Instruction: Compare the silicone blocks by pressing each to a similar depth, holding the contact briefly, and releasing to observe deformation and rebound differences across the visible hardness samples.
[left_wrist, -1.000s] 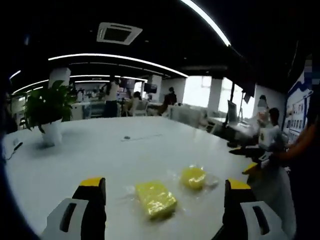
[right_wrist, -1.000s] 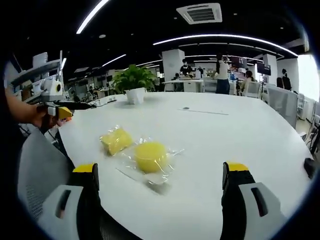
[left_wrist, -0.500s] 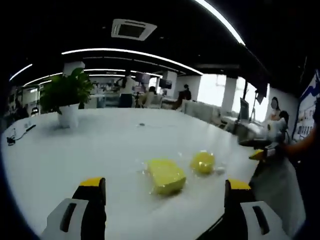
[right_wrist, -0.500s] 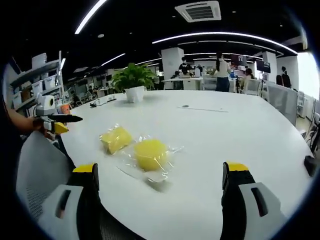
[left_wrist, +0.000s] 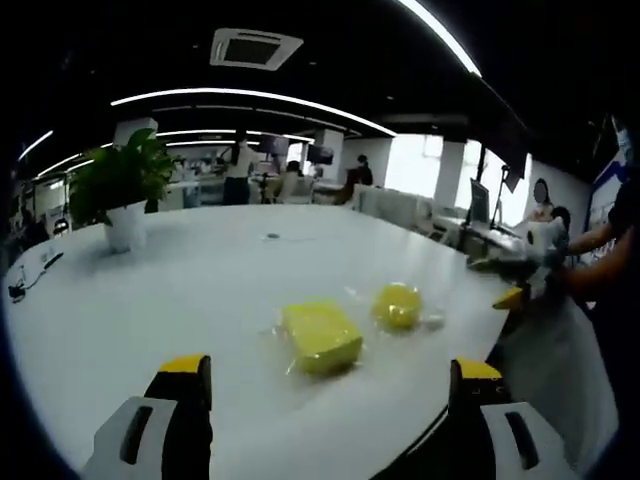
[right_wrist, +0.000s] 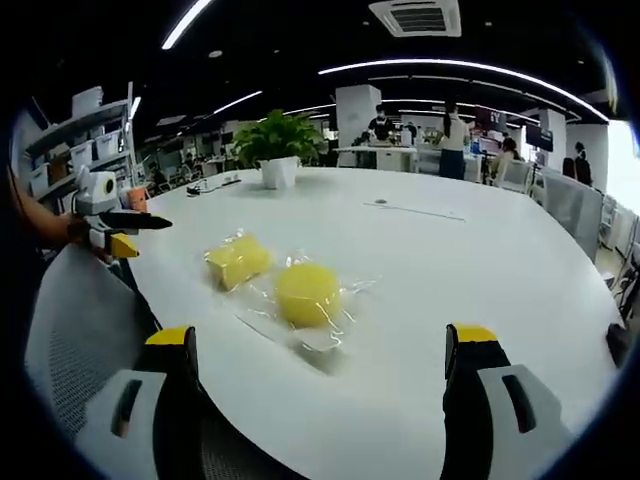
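On the white table (left_wrist: 150, 300), both spread claws had merely drifted; the rectangular silicone block (left_wrist: 320, 336) and round silicone block (left_wrist: 398, 304) lay unpressed.

Open office around a broad white table

The large white round-edged table (left_wrist: 150, 310) carries a leafy green plant in a white pot (right_wrist: 278, 150) near its far side, with a thin dark cable (left_wrist: 22, 283) lying close to it. A grey mesh chair back (right_wrist: 75, 320) stands at the table's near edge. Overhead run curved white light strips (left_wrist: 250, 98) and a square ceiling air vent (right_wrist: 415, 16). People (right_wrist: 452, 140) stand at distant desks.
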